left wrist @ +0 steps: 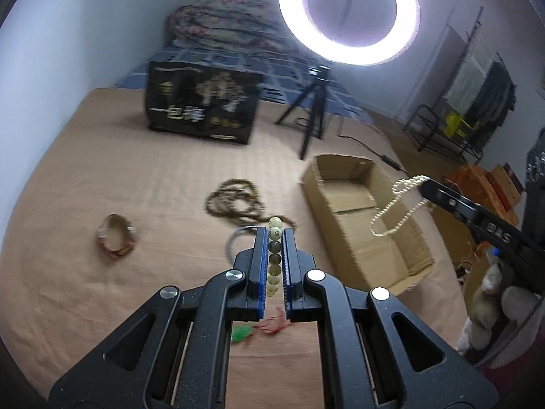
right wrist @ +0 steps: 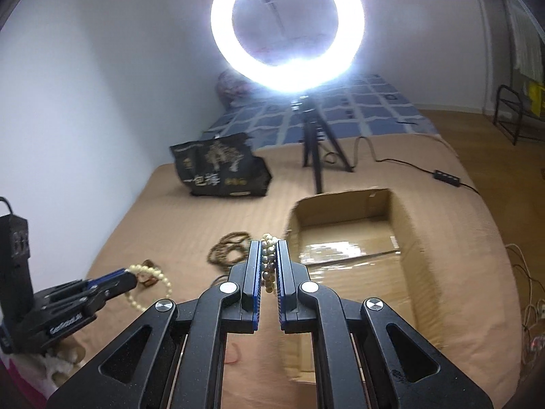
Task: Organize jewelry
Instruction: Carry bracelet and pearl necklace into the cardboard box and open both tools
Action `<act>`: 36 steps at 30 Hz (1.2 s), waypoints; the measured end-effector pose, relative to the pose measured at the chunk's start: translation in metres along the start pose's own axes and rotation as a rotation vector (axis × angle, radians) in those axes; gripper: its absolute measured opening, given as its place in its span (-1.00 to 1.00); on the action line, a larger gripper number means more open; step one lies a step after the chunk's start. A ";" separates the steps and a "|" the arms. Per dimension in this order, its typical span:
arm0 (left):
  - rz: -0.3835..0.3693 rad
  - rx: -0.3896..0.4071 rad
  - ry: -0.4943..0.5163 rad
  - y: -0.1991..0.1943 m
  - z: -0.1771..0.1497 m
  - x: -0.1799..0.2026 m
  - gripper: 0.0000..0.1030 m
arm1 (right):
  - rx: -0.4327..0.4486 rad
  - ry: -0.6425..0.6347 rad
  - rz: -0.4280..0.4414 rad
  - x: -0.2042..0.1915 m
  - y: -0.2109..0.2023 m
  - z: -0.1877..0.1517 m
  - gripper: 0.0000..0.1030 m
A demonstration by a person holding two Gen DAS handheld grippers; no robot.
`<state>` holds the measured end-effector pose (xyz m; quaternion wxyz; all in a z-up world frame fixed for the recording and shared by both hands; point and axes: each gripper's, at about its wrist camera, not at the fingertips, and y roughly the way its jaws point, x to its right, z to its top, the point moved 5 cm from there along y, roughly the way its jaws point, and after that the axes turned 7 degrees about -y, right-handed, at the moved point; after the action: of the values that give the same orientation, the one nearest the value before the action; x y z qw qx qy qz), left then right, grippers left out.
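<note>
The left gripper [left wrist: 275,235] is clamping a bracelet of large pale yellow and dark round beads [left wrist: 274,255] between its blue-edged jaws, holding it clear of the tan bedcover [left wrist: 102,156]. The right gripper [right wrist: 269,247] is gripping a strand of small cream and grey pearl-like beads [right wrist: 269,262]; in the left wrist view this strand [left wrist: 396,206] is hanging as a loop over the open brown cardboard box [left wrist: 361,218]. Lying on the bedcover are a long coiled necklace of small brown beads [left wrist: 235,201], a red and gold patterned bangle [left wrist: 115,240], a thin silver ring-shaped bangle [left wrist: 235,238] partly hidden behind the left jaws, and a green pendant on a red cord [left wrist: 245,334]. Behind them are standing a black printed bag [left wrist: 204,102] and a lit white ring light on a black tripod [left wrist: 349,13].
</note>
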<state>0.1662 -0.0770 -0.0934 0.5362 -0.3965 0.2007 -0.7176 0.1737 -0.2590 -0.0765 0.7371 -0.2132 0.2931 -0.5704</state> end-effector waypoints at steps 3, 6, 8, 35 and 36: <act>-0.044 -0.021 0.017 0.005 -0.001 0.020 -0.90 | -0.006 0.015 -0.026 0.017 -0.002 0.000 -0.88; -0.074 -0.042 0.041 0.011 -0.003 0.039 -0.90 | -0.009 0.037 -0.050 0.035 -0.004 -0.001 -0.88; -0.096 -0.053 0.061 0.014 -0.003 0.052 -0.90 | -0.010 0.062 -0.059 0.048 -0.004 -0.001 -0.88; -0.170 -0.190 0.187 0.079 -0.033 0.128 -0.88 | -0.090 0.112 -0.107 0.094 0.024 -0.014 -0.87; -0.170 -0.190 0.188 0.079 -0.033 0.128 -0.83 | -0.090 0.106 -0.115 0.094 0.023 -0.014 -0.87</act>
<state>0.1745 -0.2276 -0.1247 0.4124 -0.3920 0.2830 -0.7721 0.1978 -0.3432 -0.1195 0.6764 -0.2321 0.3441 -0.6084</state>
